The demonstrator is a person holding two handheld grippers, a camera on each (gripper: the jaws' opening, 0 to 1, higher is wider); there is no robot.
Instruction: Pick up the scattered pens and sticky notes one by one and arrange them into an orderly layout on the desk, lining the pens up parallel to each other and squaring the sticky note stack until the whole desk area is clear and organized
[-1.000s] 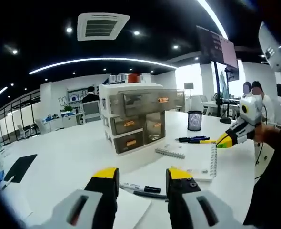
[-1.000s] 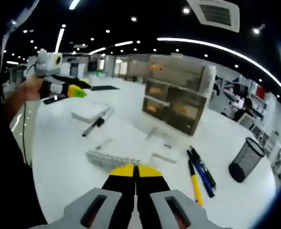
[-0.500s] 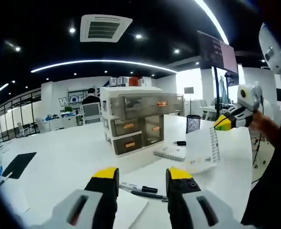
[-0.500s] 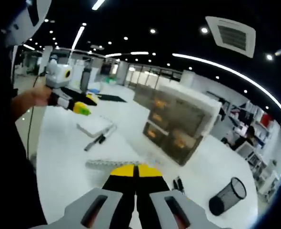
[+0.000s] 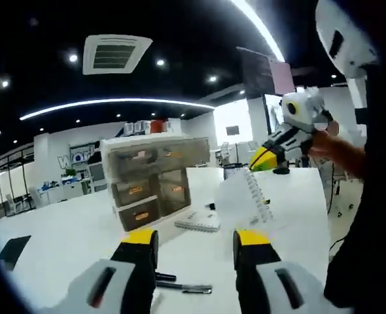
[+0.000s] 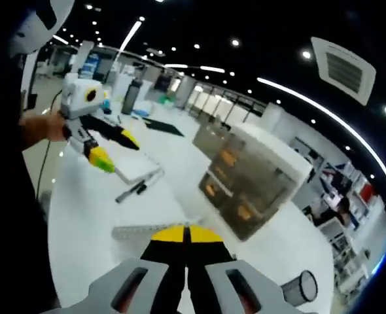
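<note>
My right gripper is shut on the edge of a spiral notebook and holds it up off the white desk. In the left gripper view the same notebook hangs tilted from the right gripper, above the desk. My left gripper is open with nothing in it, low over two dark pens. In the right gripper view the left gripper hovers open above a white pad, with the pens lying beside it.
A translucent drawer unit stands mid-desk, also the drawer unit. A second spiral notebook lies flat in front of it. A black mesh pen cup stands further along. A person's hand holds the right gripper.
The right gripper has raised the notebook from lying flat on the desk to well above it. The left gripper stayed open near the pens; both views have tilted.
</note>
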